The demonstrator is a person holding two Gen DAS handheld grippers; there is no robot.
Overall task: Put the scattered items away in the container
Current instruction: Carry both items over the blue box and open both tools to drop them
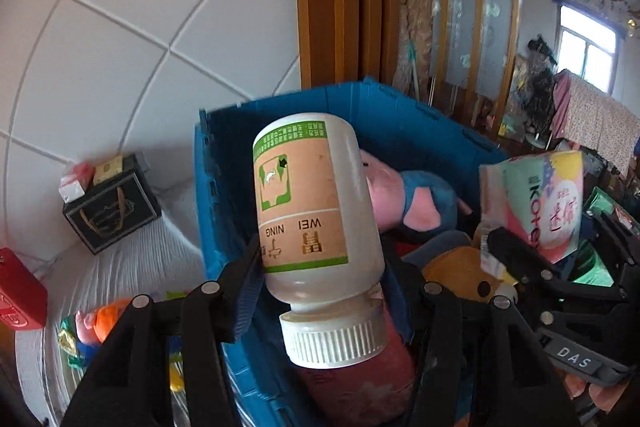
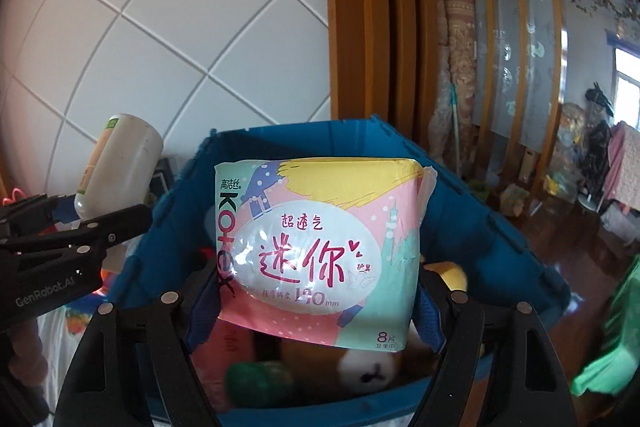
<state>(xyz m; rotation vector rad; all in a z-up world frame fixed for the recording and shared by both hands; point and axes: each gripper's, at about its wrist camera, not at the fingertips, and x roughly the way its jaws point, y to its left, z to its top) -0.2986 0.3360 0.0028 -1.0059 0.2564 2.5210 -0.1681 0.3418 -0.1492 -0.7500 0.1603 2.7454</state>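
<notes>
The left hand-held gripper (image 1: 320, 267) is clamped on a white pill bottle (image 1: 316, 195), its pads pressing the lower body just above the ribbed cap (image 1: 334, 341); the bottle is held cap toward the camera, label upside down. The right hand-held gripper (image 2: 320, 287) is clamped on a flat pack of sanitary pads (image 2: 320, 247), one pad on each side edge; the pack stands upright with its printed face to the camera.

Both items hang over the open blue crate (image 1: 224, 187); the crate already holds a pink-and-blue plush toy (image 1: 412, 199), a yellow-brown plush (image 1: 460, 275) and other soft items. To the left of the crate, on the white bed sheet (image 1: 160, 259), lie a black box (image 1: 112, 211), a red box (image 1: 20, 295) and some small colourful items (image 1: 92, 323) at the near left.

Step in hand, as judged: carrying two items to the drop point. The next move calls for lowering each item inside the crate walls; then opening the jaws so each falls onto the toys; the bottle may roll, so release it low.
</notes>
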